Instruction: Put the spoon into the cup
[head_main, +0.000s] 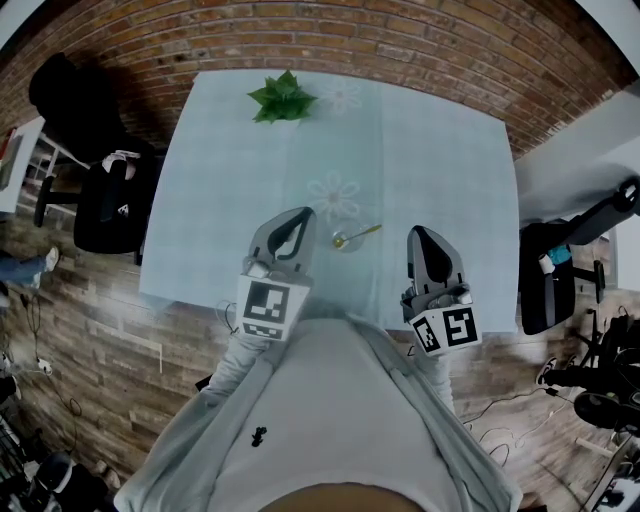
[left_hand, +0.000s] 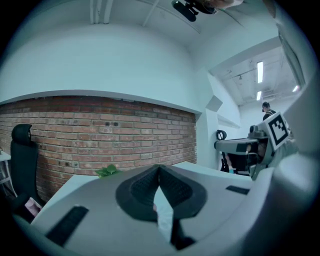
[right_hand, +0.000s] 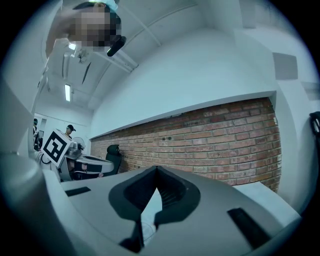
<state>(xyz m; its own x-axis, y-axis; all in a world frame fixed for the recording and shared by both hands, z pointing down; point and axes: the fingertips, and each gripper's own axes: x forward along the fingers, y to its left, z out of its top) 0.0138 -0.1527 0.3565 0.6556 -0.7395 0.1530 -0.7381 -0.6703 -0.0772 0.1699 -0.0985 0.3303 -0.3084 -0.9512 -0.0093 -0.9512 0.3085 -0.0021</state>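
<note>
While the left gripper (head_main: 300, 214) and right gripper (head_main: 421, 233) hang above the near edge of the table (head_main: 440, 150), each has its jaws closed together on nothing. Between them, the spoon (head_main: 360, 235) leans in the cup (head_main: 347, 242), handle slanting out rightward.

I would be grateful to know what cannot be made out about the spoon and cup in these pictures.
- Head view: the spoon and cup are too small to tell whether the spoon's bowl sits inside.
- Left gripper view: both are hidden behind the shut left tool.
- Right gripper view: the shut right tool leaves only a blurred sliver beneath.
</note>
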